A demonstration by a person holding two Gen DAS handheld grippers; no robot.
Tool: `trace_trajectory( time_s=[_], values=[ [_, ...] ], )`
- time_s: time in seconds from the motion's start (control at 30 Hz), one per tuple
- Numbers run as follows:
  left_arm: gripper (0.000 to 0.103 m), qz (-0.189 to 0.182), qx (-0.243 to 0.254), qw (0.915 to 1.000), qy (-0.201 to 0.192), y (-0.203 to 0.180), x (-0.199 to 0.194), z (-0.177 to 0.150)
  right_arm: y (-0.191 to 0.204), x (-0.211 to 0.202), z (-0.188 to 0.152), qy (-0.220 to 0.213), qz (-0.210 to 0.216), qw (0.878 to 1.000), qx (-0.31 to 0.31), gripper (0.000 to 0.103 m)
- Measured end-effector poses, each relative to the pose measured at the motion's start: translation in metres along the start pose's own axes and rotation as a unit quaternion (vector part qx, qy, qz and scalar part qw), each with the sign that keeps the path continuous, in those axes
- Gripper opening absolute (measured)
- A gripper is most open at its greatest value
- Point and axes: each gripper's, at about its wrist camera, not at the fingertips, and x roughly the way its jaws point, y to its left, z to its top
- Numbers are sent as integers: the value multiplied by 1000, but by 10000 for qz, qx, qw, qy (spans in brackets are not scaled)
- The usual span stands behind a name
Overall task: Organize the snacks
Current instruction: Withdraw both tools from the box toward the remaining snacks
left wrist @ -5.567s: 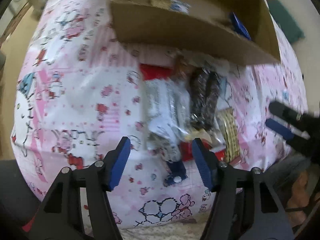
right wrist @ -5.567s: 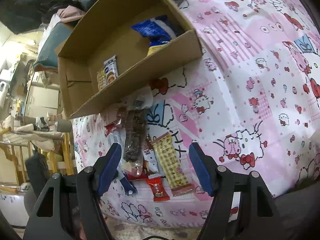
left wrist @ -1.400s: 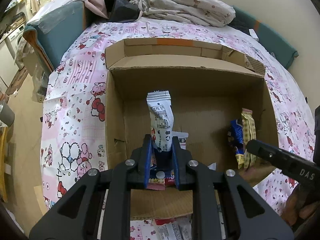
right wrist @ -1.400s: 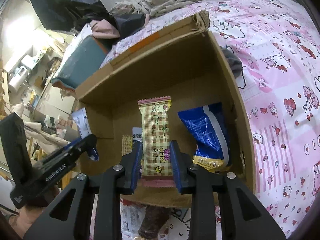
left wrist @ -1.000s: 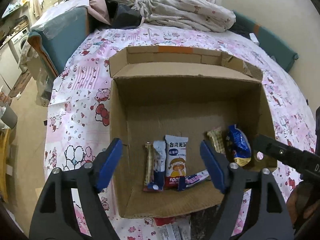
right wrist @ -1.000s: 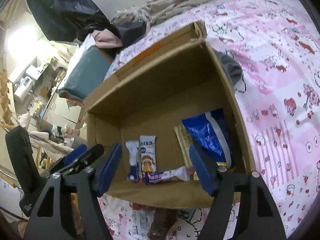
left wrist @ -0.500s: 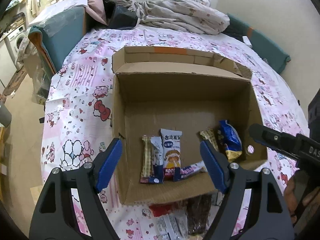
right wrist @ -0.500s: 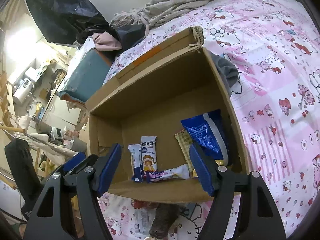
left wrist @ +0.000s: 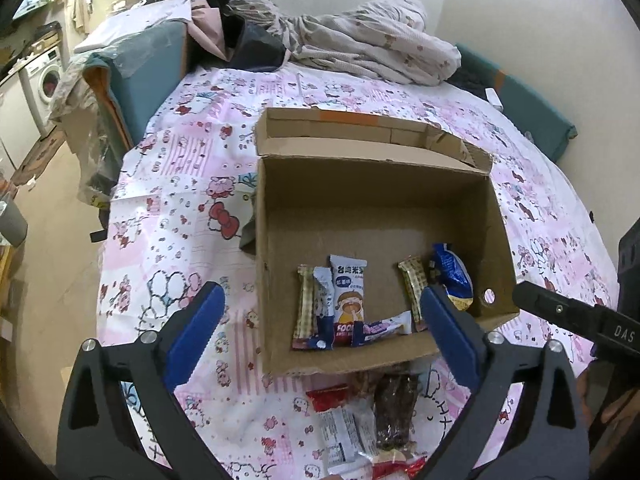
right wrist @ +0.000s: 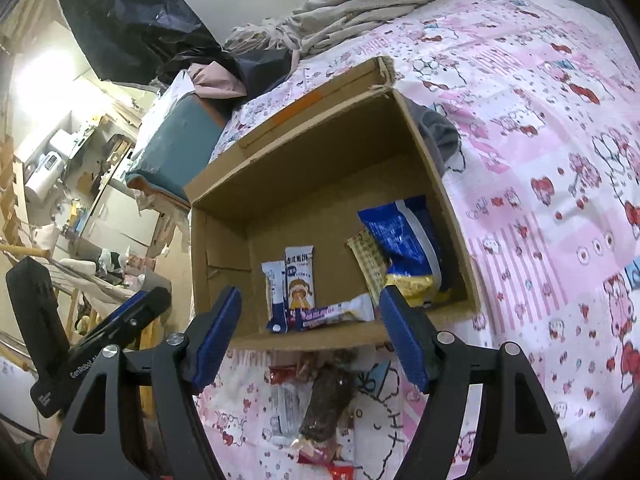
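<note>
An open cardboard box (left wrist: 372, 204) (right wrist: 304, 168) sits on the pink cartoon bedspread. It holds several snack packs: a white rice-cracker pack (left wrist: 347, 300) (right wrist: 299, 278), a blue bag (left wrist: 452, 276) (right wrist: 400, 236), a checked bar (left wrist: 414, 284) and a purple-white bar (left wrist: 384, 325) (right wrist: 336, 312). Loose snacks lie in front of the box: a dark brown pack (left wrist: 394, 412) (right wrist: 328, 400), a red one (left wrist: 328, 396), a white one (left wrist: 344, 436). My left gripper (left wrist: 320, 340) is open and empty above the box's near edge. My right gripper (right wrist: 310, 336) is open and empty there too.
Crumpled bedding (left wrist: 360, 52) lies at the far end of the bed. A teal chair with clothes (left wrist: 140, 60) stands at the left. The bed edge and floor (left wrist: 48, 240) are to the left. The right gripper's body shows in the left wrist view (left wrist: 576, 320).
Both grippers let go of their snack bars into the box, opened, then pulled back and up. The loose snacks in front of the box have come into view.
</note>
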Motion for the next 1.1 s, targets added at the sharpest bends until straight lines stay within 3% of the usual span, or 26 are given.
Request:
trace_trajectory(
  time_s=[0.17, 0.67, 1.1],
  values=[
    [97, 49, -126, 9999, 49, 9, -11, -11, 1, -7, -13, 113, -24, 9999, 28, 86],
    [97, 435, -268, 9963, 693, 28, -29, -59, -1, -21, -61, 442, -236, 9987, -57, 86],
    [97, 393, -436, 9934, 989, 33, -21, -73, -6, -7, -70, 769, -381, 9963, 37, 86]
  ],
)
